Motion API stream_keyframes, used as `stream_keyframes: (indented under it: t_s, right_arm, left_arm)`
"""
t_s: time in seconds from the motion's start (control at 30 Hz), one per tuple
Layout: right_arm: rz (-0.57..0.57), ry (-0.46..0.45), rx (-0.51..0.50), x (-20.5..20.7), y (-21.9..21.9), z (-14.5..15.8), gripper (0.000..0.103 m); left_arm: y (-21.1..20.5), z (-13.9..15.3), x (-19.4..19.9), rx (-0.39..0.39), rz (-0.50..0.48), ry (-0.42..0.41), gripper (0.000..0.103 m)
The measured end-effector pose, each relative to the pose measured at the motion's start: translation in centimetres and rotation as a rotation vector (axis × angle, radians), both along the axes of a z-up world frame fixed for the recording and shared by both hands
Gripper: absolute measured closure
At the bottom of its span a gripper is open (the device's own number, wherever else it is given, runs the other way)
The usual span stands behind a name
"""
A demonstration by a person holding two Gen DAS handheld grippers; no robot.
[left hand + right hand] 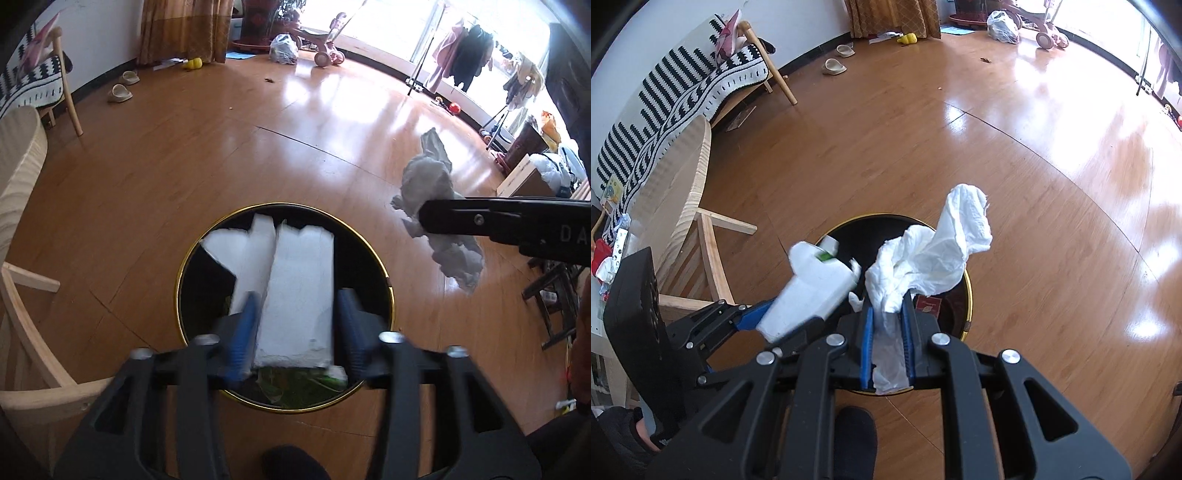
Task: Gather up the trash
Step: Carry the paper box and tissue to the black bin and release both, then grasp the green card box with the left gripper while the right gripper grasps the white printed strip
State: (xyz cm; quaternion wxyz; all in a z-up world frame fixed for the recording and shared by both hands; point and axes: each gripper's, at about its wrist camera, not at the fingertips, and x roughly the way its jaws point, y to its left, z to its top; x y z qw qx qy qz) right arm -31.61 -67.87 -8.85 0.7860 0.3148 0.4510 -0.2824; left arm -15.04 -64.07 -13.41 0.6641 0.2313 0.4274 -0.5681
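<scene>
**Carton between spread jaws over the bin, tissue pinched alongside**

Left gripper: jaws fairly wide, blue pads on either side of a flattened white carton. Left pad right beside the carton's edge, a sliver of gap at the right pad, no squeeze visible. Carton's long axis in line with the jaws and pointing away from the wrist. Ragged far end over the far side of the bin's mouth. From the right wrist view, same carton blurred, slanting up and to the right. Green-labelled cap end toward the bin.

Right gripper: jaws narrow, clamped on a crumpled white tissue. Part of the tissue sandwiched flat between the pads, the rest billowing up and out past the fingertips. Loose end pointing away from the wrist, above the bin's right edge.

Below both: round black bin with a gold rim, standing on the wooden floor. Inside, something green with clear film at the bottom, and a red packet against the wall.

Pale wooden chair just left of the bin.
</scene>
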Motion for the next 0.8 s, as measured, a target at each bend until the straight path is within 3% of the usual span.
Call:
stream_keyframes:
  t_s: [0.23,0.47,0.5,0.53,0.6,0.8]
  right_arm:
    - [0.01,0.001,0.009,0.5,-0.1,-0.2,0.089]
    - [0.034,0.028,0.021,2.1,0.2,-0.5,0.087]
    - [0.032,0.041,0.02,2.4,0.3,-0.5,0.078]
    - [0.028,0.053,0.011,2.7,0.4,-0.5,0.058]
    - [0.029,0.056,-0.007,3.3,0.8,-0.1,0.031]
    - [0.055,0.039,-0.034,6.1,2.7,1.4,0.031]
  left_arm:
    - [1.4,1.8,0.4,-0.026,0.017,-0.008,0.031]
    - [4.8,5.8,1.7,-0.08,0.043,-0.04,0.025]
    - [5.4,6.4,1.9,-0.088,0.051,-0.044,0.022]
    - [6.4,7.3,2.5,-0.102,0.067,-0.048,0.021]
    - [7.8,8.4,3.2,-0.12,0.089,-0.051,0.016]
    - [13.5,11.8,6.3,-0.157,0.198,-0.09,0.014]
